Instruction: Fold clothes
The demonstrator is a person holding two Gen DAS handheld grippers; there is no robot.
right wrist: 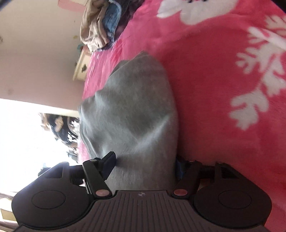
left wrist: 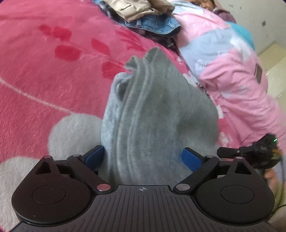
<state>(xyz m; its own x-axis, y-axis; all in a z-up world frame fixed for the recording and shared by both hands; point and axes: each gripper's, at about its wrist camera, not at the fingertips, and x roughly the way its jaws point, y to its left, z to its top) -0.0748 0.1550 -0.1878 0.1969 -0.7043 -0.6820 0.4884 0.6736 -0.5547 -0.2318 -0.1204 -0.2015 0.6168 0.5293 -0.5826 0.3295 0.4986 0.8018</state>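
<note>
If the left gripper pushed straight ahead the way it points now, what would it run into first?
The grey garment. It already lies between the open jaws of the left gripper and bunches up directly ahead. Beyond it is the pink blanket, though depth is hard to judge.

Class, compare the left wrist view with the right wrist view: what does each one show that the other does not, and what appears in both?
Only the left wrist view shows a person in a pink and blue jacket beside the bed, and the other gripper at the right edge.

Only the right wrist view shows a bright window, a cream wall and white snowflake patterns on the blanket.

Both show a grey garment between that view's own gripper fingers, the pink blanket, and a pile of jeans and beige clothes.
</note>
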